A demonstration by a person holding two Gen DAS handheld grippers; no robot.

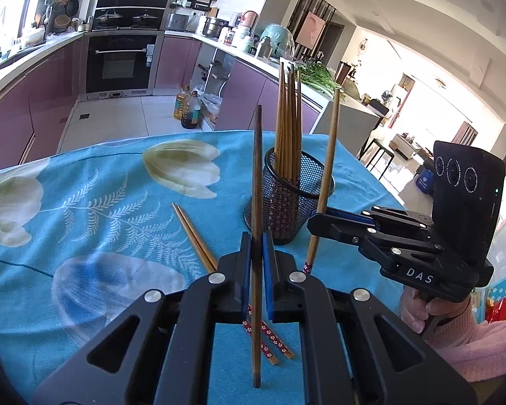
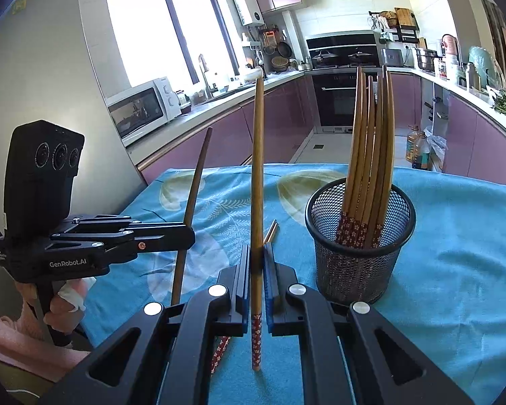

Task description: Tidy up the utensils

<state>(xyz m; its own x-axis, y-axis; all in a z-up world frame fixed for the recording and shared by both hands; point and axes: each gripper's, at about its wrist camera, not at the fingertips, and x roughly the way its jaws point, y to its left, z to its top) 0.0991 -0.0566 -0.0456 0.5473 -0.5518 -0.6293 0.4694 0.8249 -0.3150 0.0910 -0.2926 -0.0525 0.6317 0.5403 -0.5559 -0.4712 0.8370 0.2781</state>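
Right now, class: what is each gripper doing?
Left gripper: closed on one upright chopstick.
Right gripper: closed on another upright chopstick.

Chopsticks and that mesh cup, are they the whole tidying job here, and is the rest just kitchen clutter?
Part of the job:
- chopstick clamped in the left hand-held gripper
- chopstick clamped in the right hand-held gripper
- mesh cup holding chopsticks
- pair of chopsticks on the tablecloth

Just lying about:
- oil bottles
- microwave
- greens
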